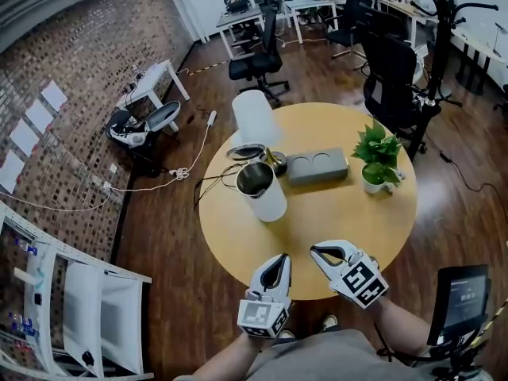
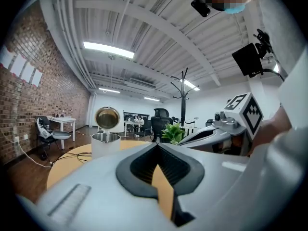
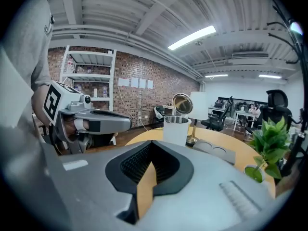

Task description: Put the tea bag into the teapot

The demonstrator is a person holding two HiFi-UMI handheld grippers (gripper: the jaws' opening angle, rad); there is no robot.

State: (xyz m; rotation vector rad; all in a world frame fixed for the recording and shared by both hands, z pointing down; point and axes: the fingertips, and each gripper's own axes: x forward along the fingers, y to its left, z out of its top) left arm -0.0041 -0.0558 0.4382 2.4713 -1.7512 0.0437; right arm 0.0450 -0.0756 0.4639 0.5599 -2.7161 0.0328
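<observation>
The white teapot [image 1: 262,187] stands on the round wooden table [image 1: 333,228] at its left side, its metal lid [image 1: 247,152] flipped open. It also shows in the left gripper view as the teapot [image 2: 105,144] and in the right gripper view as the teapot [image 3: 176,130]. No tea bag shows in any view. My left gripper [image 1: 279,260] and right gripper [image 1: 316,251] hover side by side over the near table edge, well short of the teapot. Both are shut with nothing between the jaws. The left gripper [image 2: 156,146] and right gripper [image 3: 152,144] each point towards the teapot.
A white lamp [image 1: 255,117] stands behind the teapot. A grey tray with two round hollows [image 1: 317,166] lies at the table's middle, and a potted plant [image 1: 377,159] at its right. Cables [image 1: 208,182] trail off the left edge. Office chairs [image 1: 258,58] stand beyond.
</observation>
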